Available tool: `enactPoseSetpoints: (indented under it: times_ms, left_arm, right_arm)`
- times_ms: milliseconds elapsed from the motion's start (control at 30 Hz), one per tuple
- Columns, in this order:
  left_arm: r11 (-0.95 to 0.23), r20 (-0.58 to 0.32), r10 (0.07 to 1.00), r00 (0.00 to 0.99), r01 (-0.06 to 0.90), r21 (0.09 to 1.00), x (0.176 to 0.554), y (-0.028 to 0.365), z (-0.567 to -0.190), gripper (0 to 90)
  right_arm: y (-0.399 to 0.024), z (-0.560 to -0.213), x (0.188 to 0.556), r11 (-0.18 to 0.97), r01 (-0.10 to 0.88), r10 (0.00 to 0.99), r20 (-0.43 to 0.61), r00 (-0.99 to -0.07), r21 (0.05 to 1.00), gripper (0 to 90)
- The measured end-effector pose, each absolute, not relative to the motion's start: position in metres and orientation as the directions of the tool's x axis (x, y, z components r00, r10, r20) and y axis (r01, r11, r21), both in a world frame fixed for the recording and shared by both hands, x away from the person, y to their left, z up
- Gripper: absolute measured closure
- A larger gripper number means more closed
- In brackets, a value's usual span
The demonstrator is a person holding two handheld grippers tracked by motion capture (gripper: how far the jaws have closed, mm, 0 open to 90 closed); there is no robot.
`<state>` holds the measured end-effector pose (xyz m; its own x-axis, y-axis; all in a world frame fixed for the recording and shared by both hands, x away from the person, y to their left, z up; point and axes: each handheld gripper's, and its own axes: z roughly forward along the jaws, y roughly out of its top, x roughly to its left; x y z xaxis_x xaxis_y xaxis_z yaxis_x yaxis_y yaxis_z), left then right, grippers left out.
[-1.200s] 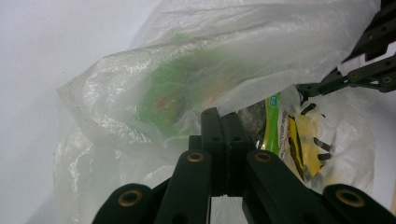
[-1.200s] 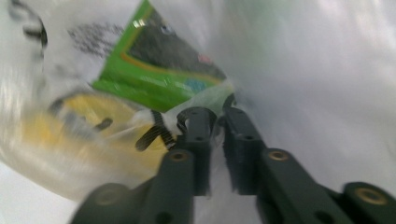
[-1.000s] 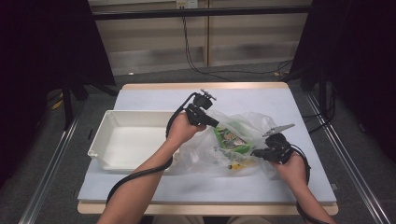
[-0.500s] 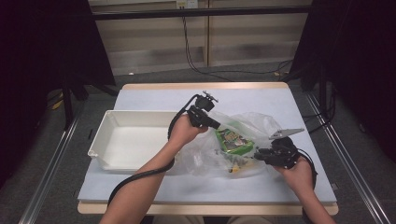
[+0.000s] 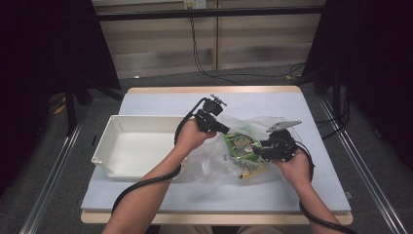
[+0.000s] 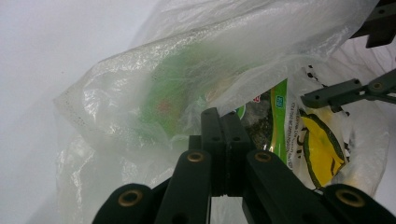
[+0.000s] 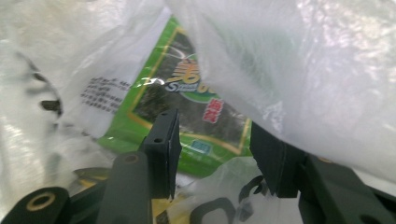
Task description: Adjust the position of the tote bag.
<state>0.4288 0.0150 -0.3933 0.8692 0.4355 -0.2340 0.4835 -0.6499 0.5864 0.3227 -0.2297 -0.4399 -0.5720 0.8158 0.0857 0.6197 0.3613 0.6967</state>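
The worktop (image 5: 311,185), covered in a pale sheet, carries everything, and the biggest thing on it is the white tray (image 5: 104,146) at the left, its wall just beside the person's left forearm, most likely waiting to receive what comes out of the bag. Right of the tray lies the clear plastic bag (image 5: 214,165), crumpled and spread flat across the middle, with its mouth lifted toward the far side. The left gripper (image 5: 225,130) accounts for that lift: its fingers (image 6: 223,135) are pressed together on a fold of the bag's upper film, which keeps the film raised like a tent so the opening stays clear. Inside, the green snack packet (image 7: 187,121) rests on the bag's lower layer near the centre, printed face up, and beside it toward the person sits a smaller yellow packet (image 6: 322,144). The right gripper (image 5: 257,152) comes in from the right at the mouth of the bag, aimed at the green packet. Its fingers (image 7: 163,140) have just been opening and now stand at a middling gap with the packet's near edge ahead of them and between their tips, though the pads do not press on it; loose film drapes over the right-hand finger. I judge the hold on the film serves to give the right gripper a free path to draw the packet out.
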Motion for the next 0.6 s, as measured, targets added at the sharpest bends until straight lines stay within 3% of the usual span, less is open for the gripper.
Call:
enactPoseSetpoints:
  times_ms: [133,167,200,233,300,333,600]
  left_arm:
    - [-0.646,-0.232,0.446,0.864,0.490,0.585,0.430,0.016,-0.395,90.0]
    - [-0.641,-0.239,0.449,0.861,0.497,0.584,0.431,0.017,-0.396,90.0]
    - [-0.641,-0.239,0.449,0.861,0.497,0.584,0.431,0.017,-0.396,90.0]
    - [-0.653,-0.226,0.453,0.862,0.494,0.575,0.432,0.017,-0.396,90.0]
    - [-0.650,-0.228,0.453,0.862,0.494,0.577,0.432,0.016,-0.396,90.0]
    - [-0.650,-0.228,0.454,0.861,0.495,0.576,0.432,0.016,-0.395,90.0]
    - [-0.632,-0.211,0.479,0.852,0.502,0.591,0.436,0.020,-0.394,90.0]
  right_arm:
    - [-0.234,-0.445,0.326,0.383,0.640,0.827,0.062,-0.558,0.666,57.9]
    - [-0.240,-0.449,0.325,0.376,0.648,0.832,0.067,-0.551,0.662,67.0]
    - [-0.240,-0.449,0.325,0.376,0.648,0.832,0.067,-0.551,0.662,67.0]
    - [-0.244,-0.453,0.323,0.365,0.665,0.837,0.083,-0.541,0.652,78.2]
    - [-0.246,-0.454,0.321,0.368,0.670,0.841,0.077,-0.536,0.645,81.4]
    - [-0.250,-0.456,0.318,0.372,0.680,0.839,0.086,-0.538,0.633,88.0]
    - [-0.263,-0.463,0.301,0.350,0.714,0.846,0.123,-0.519,0.606,90.0]
